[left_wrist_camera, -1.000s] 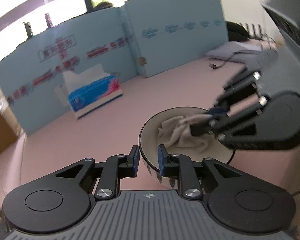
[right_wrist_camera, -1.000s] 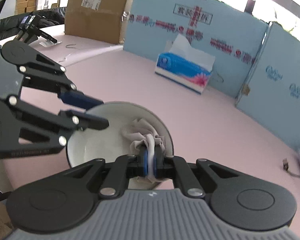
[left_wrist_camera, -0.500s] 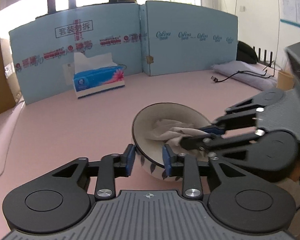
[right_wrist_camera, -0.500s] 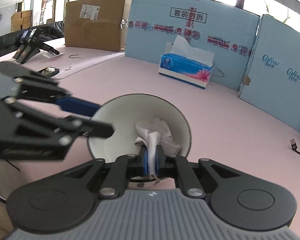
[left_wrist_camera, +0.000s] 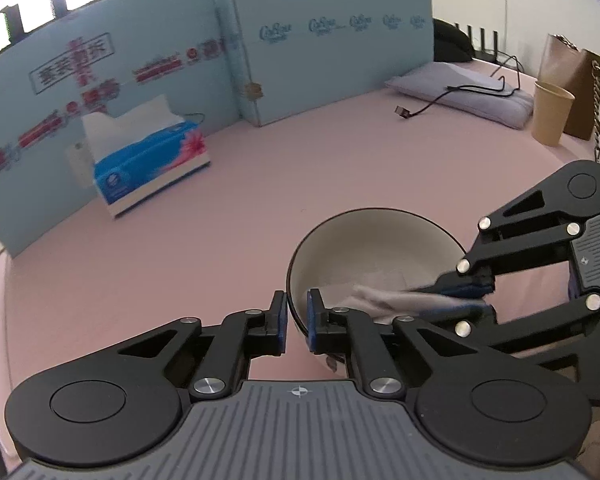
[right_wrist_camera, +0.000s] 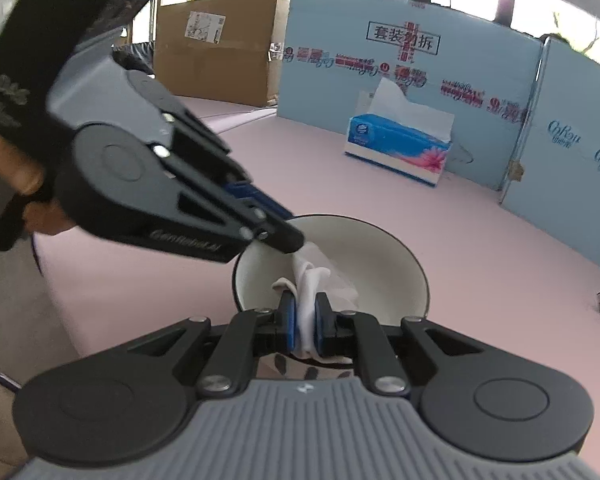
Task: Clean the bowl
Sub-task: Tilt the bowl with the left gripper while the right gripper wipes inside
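Our left gripper (left_wrist_camera: 296, 316) pinches the bowl (left_wrist_camera: 374, 240) rim to steady it near the desk (left_wrist_camera: 260, 200) edge, while our right gripper (right_wrist_camera: 304, 328) clamps the cloth (right_wrist_camera: 312, 276) for wiping inside.

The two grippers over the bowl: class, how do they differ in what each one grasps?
The left gripper pinches the bowl by its rim, one pad inside and one outside; the right gripper pinches a white cloth lying inside the bowl. Both are black with blue pads and closed on something.
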Available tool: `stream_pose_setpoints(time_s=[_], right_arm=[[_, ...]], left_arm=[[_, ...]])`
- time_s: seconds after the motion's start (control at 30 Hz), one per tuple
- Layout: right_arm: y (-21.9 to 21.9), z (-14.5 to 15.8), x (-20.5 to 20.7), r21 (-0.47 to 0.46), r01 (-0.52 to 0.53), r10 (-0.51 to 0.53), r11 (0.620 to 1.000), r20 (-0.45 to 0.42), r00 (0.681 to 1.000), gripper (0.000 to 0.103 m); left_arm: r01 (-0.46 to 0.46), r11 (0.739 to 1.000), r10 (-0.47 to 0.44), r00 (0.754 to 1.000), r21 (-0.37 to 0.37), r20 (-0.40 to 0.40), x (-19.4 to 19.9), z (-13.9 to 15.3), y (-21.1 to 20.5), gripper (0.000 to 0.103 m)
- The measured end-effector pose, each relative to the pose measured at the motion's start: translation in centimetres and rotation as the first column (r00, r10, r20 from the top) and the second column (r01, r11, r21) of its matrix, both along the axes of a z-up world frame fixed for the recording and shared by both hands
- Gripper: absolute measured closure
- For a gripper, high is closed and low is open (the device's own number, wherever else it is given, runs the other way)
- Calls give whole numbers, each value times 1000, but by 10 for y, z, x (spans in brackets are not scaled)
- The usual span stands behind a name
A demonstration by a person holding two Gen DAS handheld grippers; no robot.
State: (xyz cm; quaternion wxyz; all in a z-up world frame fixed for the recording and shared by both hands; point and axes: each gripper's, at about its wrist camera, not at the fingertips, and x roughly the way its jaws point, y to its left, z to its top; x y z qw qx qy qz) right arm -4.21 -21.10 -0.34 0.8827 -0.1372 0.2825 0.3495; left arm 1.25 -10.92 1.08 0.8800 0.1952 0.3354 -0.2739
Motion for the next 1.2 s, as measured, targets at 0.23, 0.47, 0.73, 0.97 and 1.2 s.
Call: stream_pose_setpoints(time_s=[0.23, 0.47, 0.73, 0.97, 1.2], right_arm=[[-11, 9, 22, -42, -82, 76, 996, -124, 989, 90], [-1, 11, 36, -232, -153, 119, 961, -155, 981, 91], [17, 10, 71, -437, -180, 101, 881, -199, 975, 96], [19, 8, 86, -399, -139, 74, 906, -173, 982, 95], [19, 9, 86, -284, -163, 103, 945, -214, 971, 91]], left_arm=[[40, 999, -40, 999, -8, 4, 7, -1, -2, 94], [65, 996, -64, 998, -64, 25, 10, -4, 4, 94], [76, 988, -71, 997, -135, 41, 8, -9, 14, 93], [81, 981, -75, 996, -176, 39, 8, -10, 20, 92], [69, 982, -62, 997, -178, 44, 6, -11, 19, 88]])
